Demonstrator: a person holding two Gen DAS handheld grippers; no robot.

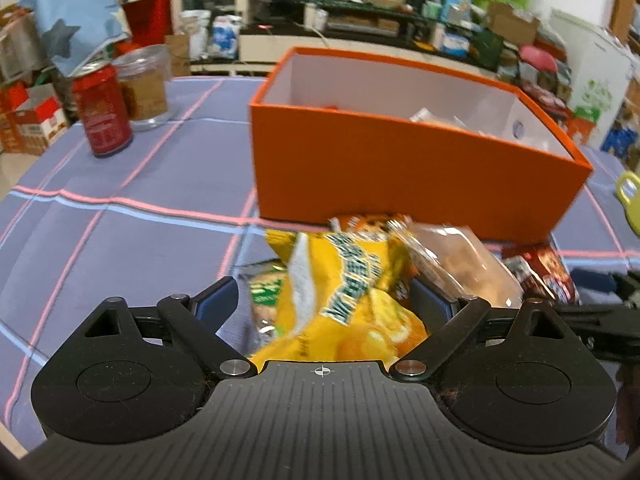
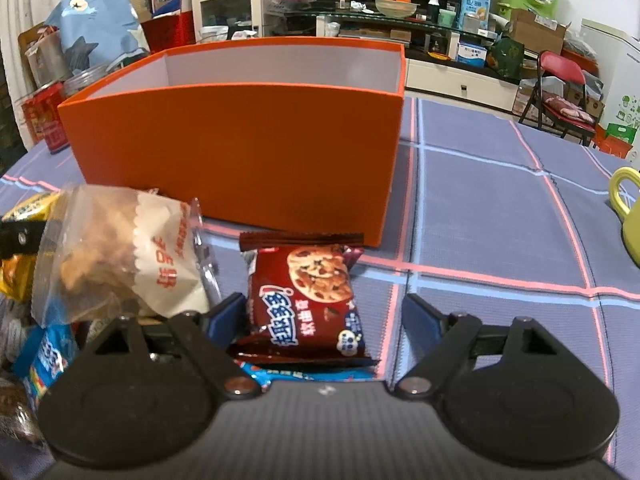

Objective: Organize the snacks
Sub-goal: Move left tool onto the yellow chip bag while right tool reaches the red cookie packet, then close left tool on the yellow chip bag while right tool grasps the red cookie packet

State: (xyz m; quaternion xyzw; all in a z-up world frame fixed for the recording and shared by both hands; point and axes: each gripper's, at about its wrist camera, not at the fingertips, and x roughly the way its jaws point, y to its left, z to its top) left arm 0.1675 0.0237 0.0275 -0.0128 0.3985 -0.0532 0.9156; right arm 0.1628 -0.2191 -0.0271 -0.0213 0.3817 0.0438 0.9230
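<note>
- The left gripper (image 1: 326, 300) has its fingers spread wide around a crumpled yellow snack bag (image 1: 352, 300); the pads do not visibly press it, and whether the bag is lifted off the bench I cannot tell.
- The right gripper (image 2: 324, 316) is also spread wide, with a dark red cookie packet (image 2: 308, 300) lying between the fingers, close against the left pad and clear of the right one.
- Under that packet's near edge shows a blue wrapper (image 2: 304, 376).
- Just left of the cookie packet sits a clear bag of brown snacks (image 2: 116, 256), touching the yellow bag's side.
- All of these lie on the bench (image 2: 500, 240), covered in a purple checked cloth, right in front of the orange box.
- The orange box (image 1: 400, 160) stands open, white inside, with a few packets visible at its far right end.
- Beyond, at the left, a red can (image 1: 102, 114) stands just beside a clear jar (image 1: 146, 88).
- A yellow-green mug (image 2: 628, 216) sits at the bench's right edge.
</note>
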